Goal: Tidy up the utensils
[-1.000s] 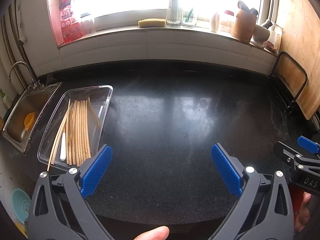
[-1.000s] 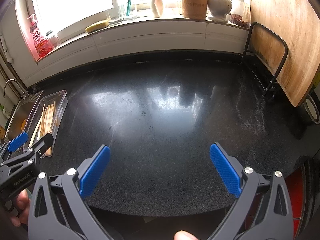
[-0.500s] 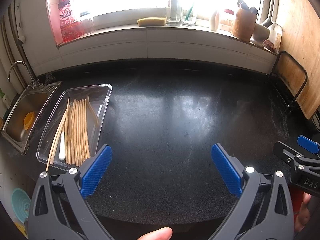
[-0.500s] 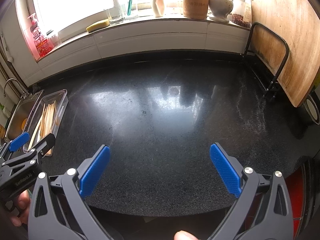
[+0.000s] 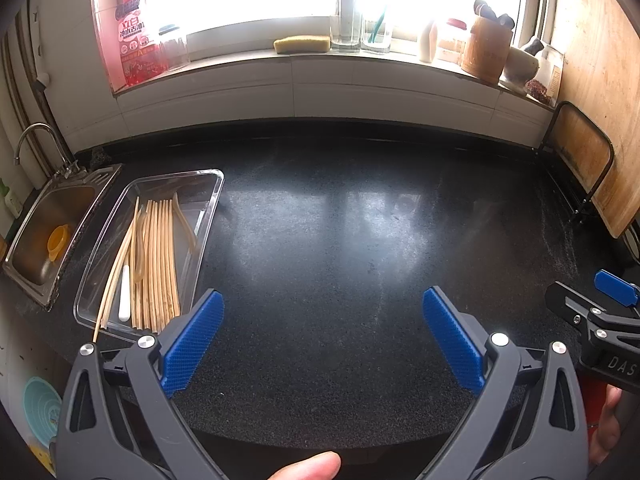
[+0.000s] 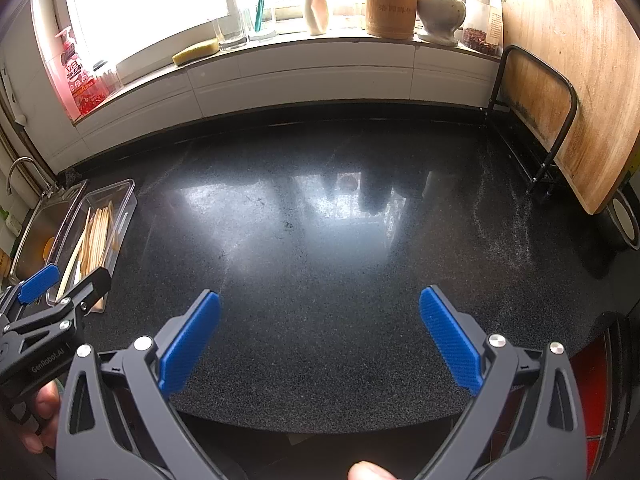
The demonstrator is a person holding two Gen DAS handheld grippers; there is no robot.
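Note:
A clear plastic tray point(image 5: 208, 216) lies at the left of the black counter, beside the sink. Several wooden chopsticks point(image 5: 158, 264) and one white utensil point(image 5: 125, 298) lie lengthwise in it. The tray point(image 6: 127, 210) with its chopsticks point(image 6: 98, 240) also shows at the far left of the right wrist view. My left gripper point(image 5: 322, 330) hangs open over the counter's front edge, just right of the tray's near end, with nothing between its blue pads. My right gripper point(image 6: 319, 328) is open and empty over the counter's front middle. Each gripper appears at the edge of the other's view.
A steel sink point(image 5: 48, 232) with a yellow strainer sits left of the tray. The windowsill holds a sponge point(image 5: 302, 44), glasses, bottles and a wooden holder point(image 6: 390, 4). A large wooden board point(image 6: 576, 92) leans in a black rack point(image 6: 532, 120) at the right.
Almost nothing differs: both views have shifted very slightly, and both grippers stay open and empty.

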